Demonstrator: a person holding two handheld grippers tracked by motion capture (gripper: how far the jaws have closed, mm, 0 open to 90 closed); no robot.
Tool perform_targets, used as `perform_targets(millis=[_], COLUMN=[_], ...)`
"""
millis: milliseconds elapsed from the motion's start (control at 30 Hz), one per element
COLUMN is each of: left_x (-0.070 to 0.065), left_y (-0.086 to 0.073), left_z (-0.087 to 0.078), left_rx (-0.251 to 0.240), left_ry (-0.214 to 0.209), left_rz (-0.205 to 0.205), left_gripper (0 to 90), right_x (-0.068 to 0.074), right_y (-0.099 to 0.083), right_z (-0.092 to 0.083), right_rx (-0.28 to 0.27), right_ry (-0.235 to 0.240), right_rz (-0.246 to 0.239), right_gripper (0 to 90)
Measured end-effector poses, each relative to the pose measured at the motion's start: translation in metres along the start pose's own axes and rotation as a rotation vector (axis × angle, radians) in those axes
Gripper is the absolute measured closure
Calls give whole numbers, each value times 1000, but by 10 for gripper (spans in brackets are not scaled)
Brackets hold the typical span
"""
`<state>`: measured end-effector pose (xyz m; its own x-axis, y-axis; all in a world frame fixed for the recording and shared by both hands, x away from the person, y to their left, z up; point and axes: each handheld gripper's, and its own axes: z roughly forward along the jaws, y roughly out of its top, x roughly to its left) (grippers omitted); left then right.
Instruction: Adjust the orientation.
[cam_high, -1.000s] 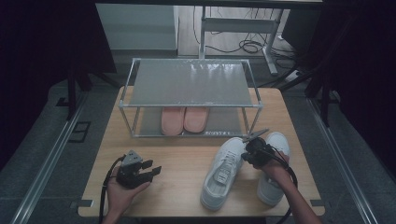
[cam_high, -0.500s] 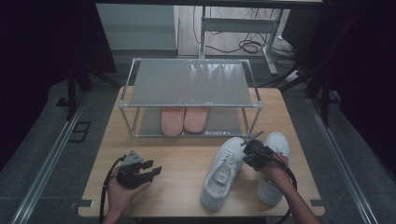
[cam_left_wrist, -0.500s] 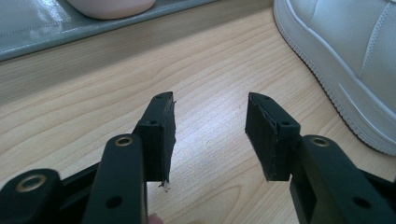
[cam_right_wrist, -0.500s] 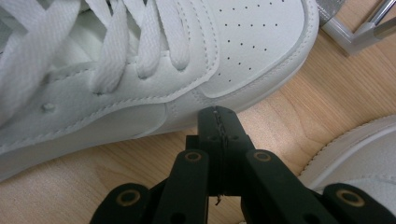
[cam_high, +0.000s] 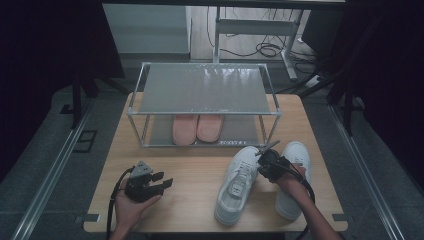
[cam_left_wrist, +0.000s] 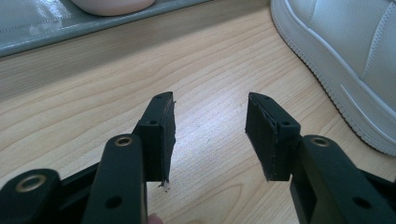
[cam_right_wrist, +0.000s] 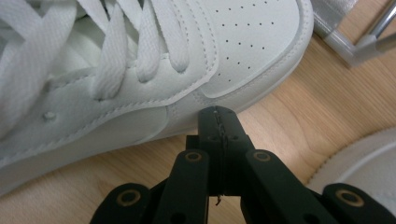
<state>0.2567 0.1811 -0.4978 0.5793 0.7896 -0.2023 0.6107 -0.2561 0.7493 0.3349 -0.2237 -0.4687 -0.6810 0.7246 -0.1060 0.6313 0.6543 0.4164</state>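
Observation:
Two white sneakers lie on the wooden table (cam_high: 200, 165). The left sneaker (cam_high: 236, 184) points toward the rack; the right sneaker (cam_high: 294, 176) lies beside it, partly under a hand. My right gripper (cam_high: 261, 159) sits between them, shut with nothing in it. In the right gripper view its closed tips (cam_right_wrist: 217, 120) touch or nearly touch the left sneaker (cam_right_wrist: 140, 60) at the side of its toe. My left gripper (cam_high: 162, 181) rests at the front left, open and empty. In the left gripper view, bare wood shows between its pads (cam_left_wrist: 161, 126), and the sneaker (cam_left_wrist: 345, 60) lies off to the right.
A metal-framed shoe rack (cam_high: 204, 90) stands at the back of the table. A pair of pink slippers (cam_high: 196, 128) sits on its lower shelf. The rack's corner post (cam_right_wrist: 359, 44) is close to the sneaker's toe. Dark floor and cables surround the table.

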Motion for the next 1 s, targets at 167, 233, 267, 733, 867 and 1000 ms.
perform_targets(millis=[167, 233, 267, 733, 867, 1000], left_x=[1, 1, 2, 3, 3, 3], left_y=[0, -1, -1, -1, -2, -2], left_z=[0, 0, 0, 2, 2, 3], left_rx=[1, 2, 3, 6, 6, 9], left_ry=[-2, -3, -3, -1, 0, -2], left_rz=[0, 1, 1, -7, -7, -5], left_gripper=[531, 531, 531, 532, 534, 534], right_x=[4, 5, 5, 7, 7, 8], right_y=[7, 10, 11, 22, 22, 22], right_z=[4, 6, 6, 14, 14, 14], right_rx=[-11, -19, -22, -52, -53, -53], right_ry=[0, 8, 14, 63, 64, 60], right_rz=[-11, -15, -15, 2, 7, 9], right_gripper=[900, 900, 900, 900, 900, 900])
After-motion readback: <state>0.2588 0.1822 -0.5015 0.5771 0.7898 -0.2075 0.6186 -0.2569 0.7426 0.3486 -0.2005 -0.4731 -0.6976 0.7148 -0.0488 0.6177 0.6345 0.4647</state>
